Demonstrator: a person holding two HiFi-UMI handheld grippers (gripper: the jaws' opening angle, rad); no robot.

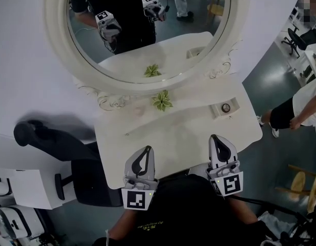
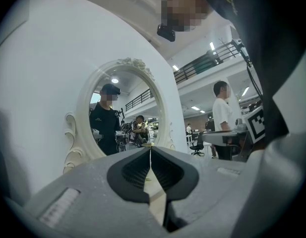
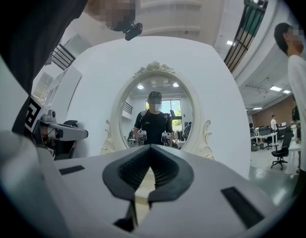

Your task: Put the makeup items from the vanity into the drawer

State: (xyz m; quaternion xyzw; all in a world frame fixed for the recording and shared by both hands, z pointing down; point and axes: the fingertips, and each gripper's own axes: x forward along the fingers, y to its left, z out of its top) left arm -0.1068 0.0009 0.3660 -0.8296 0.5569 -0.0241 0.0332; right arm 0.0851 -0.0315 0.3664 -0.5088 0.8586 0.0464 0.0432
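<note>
The white vanity top (image 1: 183, 127) lies below an oval mirror (image 1: 147, 29). At its right end a small open compartment (image 1: 217, 111) holds a round dark item (image 1: 226, 107). My left gripper (image 1: 147, 149) is at the vanity's near edge, left of centre, shut with nothing in it. My right gripper (image 1: 214, 137) is over the near right part of the top, also shut and empty. In the left gripper view the left gripper (image 2: 150, 150) has its tips touching and faces the mirror (image 2: 123, 113). In the right gripper view the right gripper (image 3: 150, 148) has its tips together too.
A small green plant (image 1: 162, 100) stands at the mirror's foot. A black chair (image 1: 60, 150) is left of the vanity. A person (image 1: 301, 109) stands at the right, with a wooden stool (image 1: 301, 181) below. White wall panels rise behind the mirror.
</note>
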